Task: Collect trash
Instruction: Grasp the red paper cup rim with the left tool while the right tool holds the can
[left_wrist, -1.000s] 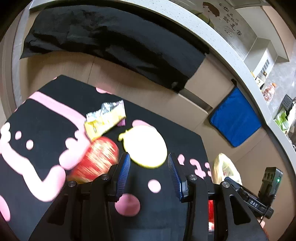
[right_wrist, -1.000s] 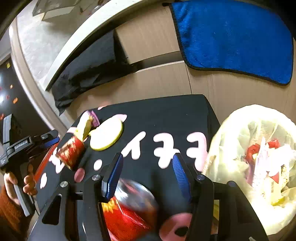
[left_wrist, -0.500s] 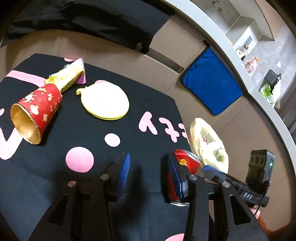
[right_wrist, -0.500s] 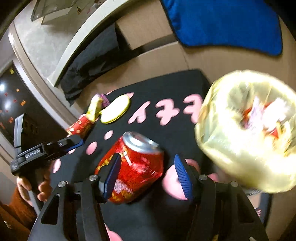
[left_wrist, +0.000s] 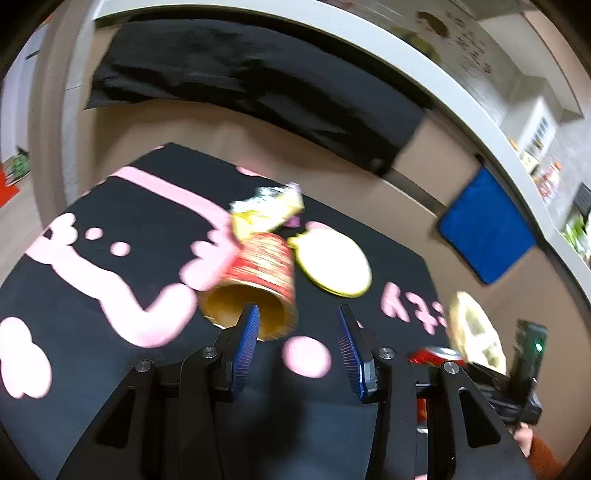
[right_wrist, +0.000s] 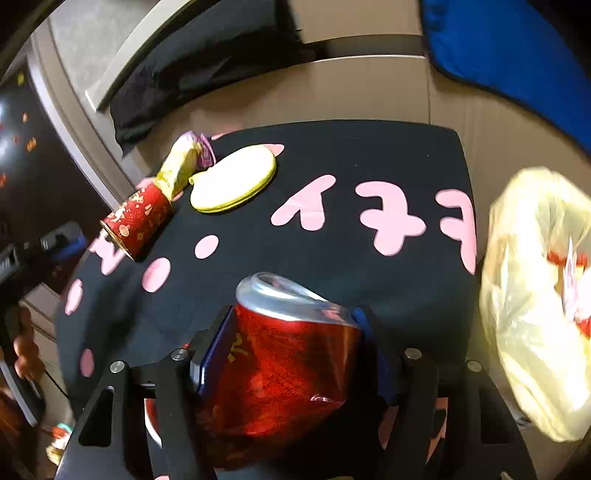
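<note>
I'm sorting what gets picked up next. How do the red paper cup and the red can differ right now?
The red paper cup lies on its side, free on the black mat; the red can sits between the right gripper fingers, whose jaws are opening. The cup is open-mouthed and tapered with gold print; the can is metal, dented, with a silver top. Both are red.

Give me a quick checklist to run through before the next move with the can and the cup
1. Red can between the right gripper fingers: ok; jaws opening.
2. Firm grip on can: cannot tell.
3. Trash bag mouth open beside the mat: ok.
4. Left gripper empty, jaws apart: ok.
5. Red paper cup lying on its side ahead of the left gripper: ok.
6. Wrapper and yellow lid off the mat: not ok.
</note>
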